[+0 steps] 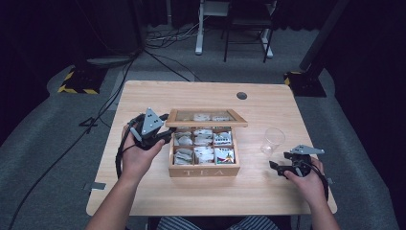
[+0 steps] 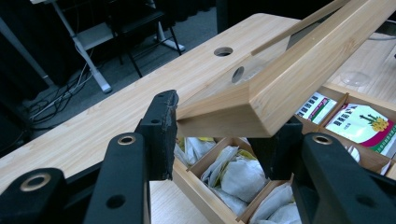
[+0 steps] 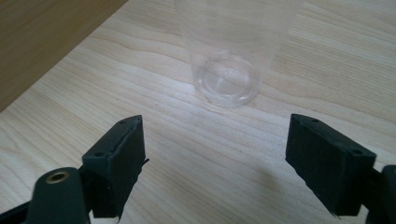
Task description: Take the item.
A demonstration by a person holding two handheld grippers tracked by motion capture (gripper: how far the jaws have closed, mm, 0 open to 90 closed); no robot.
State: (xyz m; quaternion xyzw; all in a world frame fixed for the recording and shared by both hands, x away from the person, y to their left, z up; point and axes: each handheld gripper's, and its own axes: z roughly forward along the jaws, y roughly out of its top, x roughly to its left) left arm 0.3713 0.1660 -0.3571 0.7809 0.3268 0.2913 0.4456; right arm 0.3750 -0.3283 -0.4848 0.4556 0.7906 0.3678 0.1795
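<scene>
A wooden tea box (image 1: 204, 171) marked TEA sits mid-table, its compartments holding white tea bags (image 1: 203, 153) and printed packets (image 1: 224, 155). Its glass-paned lid (image 1: 206, 124) is lifted off the box and hangs roughly level above the back row. My left gripper (image 1: 165, 134) is shut on the lid's left corner. In the left gripper view the lid (image 2: 299, 70) runs between the jaws of the left gripper (image 2: 219, 140), above tea bags (image 2: 238, 177). A clear plastic cup (image 1: 273, 140) stands right of the box. My right gripper (image 1: 279, 160) is open just in front of it, and the cup (image 3: 229, 51) stands beyond the right gripper (image 3: 236, 158).
A round cable hole (image 1: 242, 95) lies near the table's far edge. Bare wood stretches in front of the box and along both sides. Beyond the table are floor cables (image 1: 163, 38) and a desk frame (image 1: 234, 28).
</scene>
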